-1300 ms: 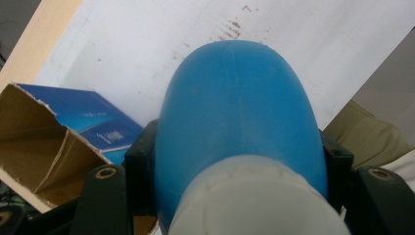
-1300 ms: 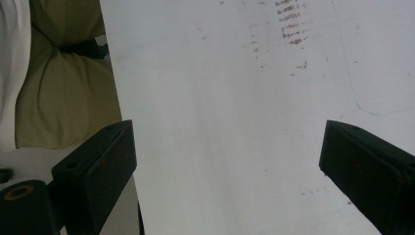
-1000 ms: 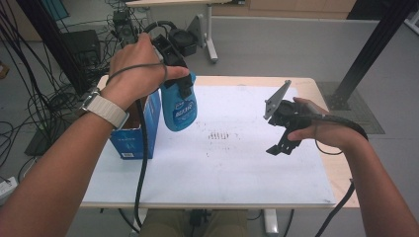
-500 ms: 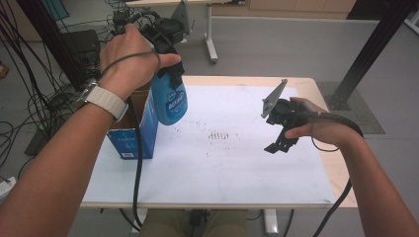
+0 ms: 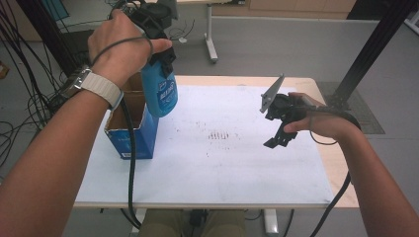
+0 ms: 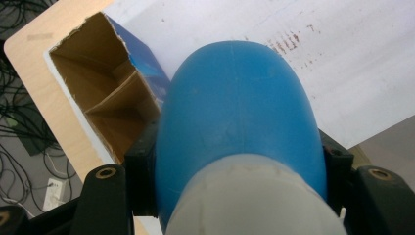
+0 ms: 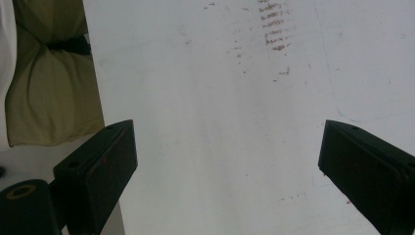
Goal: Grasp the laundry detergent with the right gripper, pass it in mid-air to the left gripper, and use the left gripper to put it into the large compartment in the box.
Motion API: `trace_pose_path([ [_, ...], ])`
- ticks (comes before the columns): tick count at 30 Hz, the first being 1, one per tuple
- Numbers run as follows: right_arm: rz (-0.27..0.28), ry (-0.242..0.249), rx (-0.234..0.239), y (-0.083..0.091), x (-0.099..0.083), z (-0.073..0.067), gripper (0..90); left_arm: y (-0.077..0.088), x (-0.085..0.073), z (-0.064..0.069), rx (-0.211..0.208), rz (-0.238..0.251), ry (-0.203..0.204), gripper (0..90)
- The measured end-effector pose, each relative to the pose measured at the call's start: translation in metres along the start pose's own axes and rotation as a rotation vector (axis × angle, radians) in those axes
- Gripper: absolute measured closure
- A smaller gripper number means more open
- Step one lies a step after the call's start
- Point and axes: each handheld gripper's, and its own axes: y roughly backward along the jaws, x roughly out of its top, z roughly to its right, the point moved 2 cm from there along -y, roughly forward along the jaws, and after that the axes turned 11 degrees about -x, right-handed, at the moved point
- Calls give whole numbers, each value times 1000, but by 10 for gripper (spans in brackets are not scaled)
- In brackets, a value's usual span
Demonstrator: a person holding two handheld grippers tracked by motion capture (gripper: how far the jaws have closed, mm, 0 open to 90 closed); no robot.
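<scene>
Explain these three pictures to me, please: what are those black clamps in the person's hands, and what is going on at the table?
A person holds a hand-held clamp with two black jaws in each hand; no robot arm is involved. The wide picture comes from a camera above the table. The other two come from small cameras riding on each clamp, looking along its jaws. The left gripper is shut on a blue bottle, held in the air above an open blue cardboard box; its own camera shows the bottle close up. The right gripper hangs open over the white sheet covering the table, holding nothing.
</scene>
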Motion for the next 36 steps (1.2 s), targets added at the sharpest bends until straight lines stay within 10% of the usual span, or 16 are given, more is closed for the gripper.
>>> trace_pose_path([
  [36, -13, 4, 12, -7, -6, 14, 74, 25, -4, -64, 68, 16, 273, 377],
])
